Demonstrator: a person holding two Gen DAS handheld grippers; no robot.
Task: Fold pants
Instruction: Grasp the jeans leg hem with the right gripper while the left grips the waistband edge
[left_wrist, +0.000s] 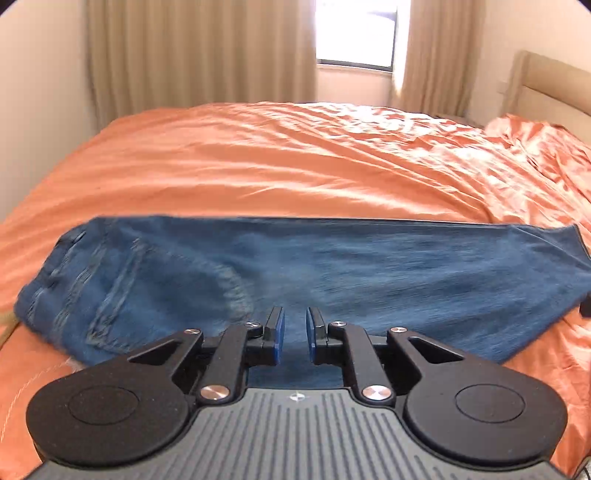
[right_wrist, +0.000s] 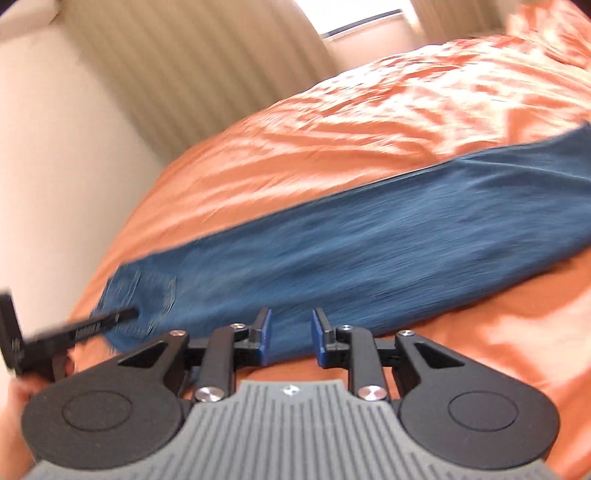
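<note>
Here, the left gripper (left_wrist: 295, 328) and right gripper (right_wrist: 291, 338) are seen parted with nothing gripped; just beyond both, the blue pants (left_wrist: 332, 273) are laid lengthwise across the orange bedspread (left_wrist: 277, 158), curtains (left_wrist: 199, 51) behind.

I see faded blue denim pants (left_wrist: 332, 266), a sheeny, wrinkled orange cloth bedcover (left_wrist: 258, 166), and my left tool (left_wrist: 294, 332) in matt black plastic.

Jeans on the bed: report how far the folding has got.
Done: the jeans lie leg on leg as one long strip across the orange bedspread. In hand: nothing; the left gripper and right gripper are open with no cloth between them. Left: folding the strip along its length.
</note>
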